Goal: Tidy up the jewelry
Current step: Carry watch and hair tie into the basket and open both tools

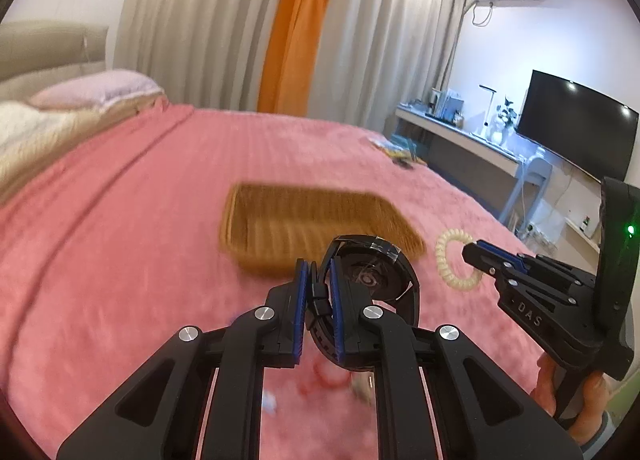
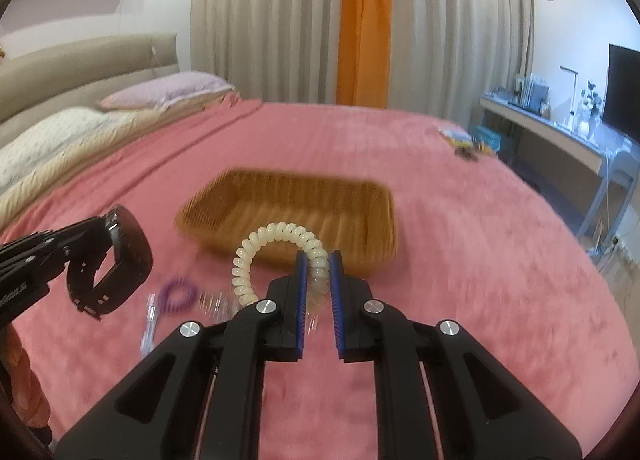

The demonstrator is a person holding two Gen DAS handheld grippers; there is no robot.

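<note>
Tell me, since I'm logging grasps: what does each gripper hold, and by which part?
The left gripper pinches a black wristwatch by its strap beside the case. The right gripper pinches a cream spiral hair tie by one side of its loop.

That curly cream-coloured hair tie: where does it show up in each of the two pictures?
Left wrist view: the cream spiral hair tie is at right of centre, hanging from the right gripper.
Right wrist view: the tie is at centre, arching up and to the left from between that gripper's fingers.
Shared landmark: the wicker basket lies on the pink bed behind it.
</note>
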